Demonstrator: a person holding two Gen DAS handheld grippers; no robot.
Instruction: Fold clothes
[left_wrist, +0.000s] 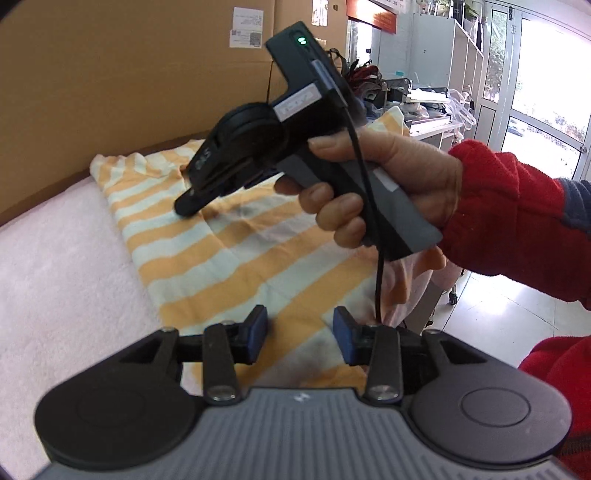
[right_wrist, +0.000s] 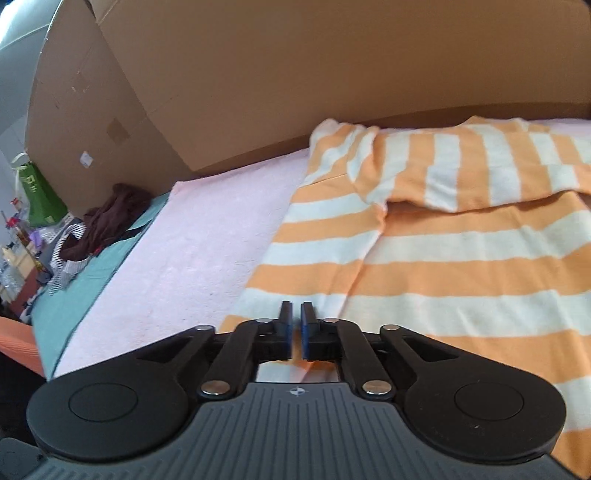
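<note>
**Striped shirt laid flat, one sleeve folded in**

Nearest, the left hand-held gripper (left_wrist: 300, 328) hangs over the shirt's hem with its jaws apart and nothing between them. The right hand-held gripper (right_wrist: 295, 328) has its jaws pressed together with no cloth visibly caught in them. The orange-and-white striped shirt (right_wrist: 461, 251) lies spread on the pink bench cover (right_wrist: 207, 251), probably so its edges can be lifted. Behind stands a cardboard box (right_wrist: 295, 85).

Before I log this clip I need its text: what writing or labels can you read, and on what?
None can be read for sure.
White stickers on the cardboard box: print too small.
White tag on the right gripper: blurred.
Green bag, white marks: unreadable.
</note>
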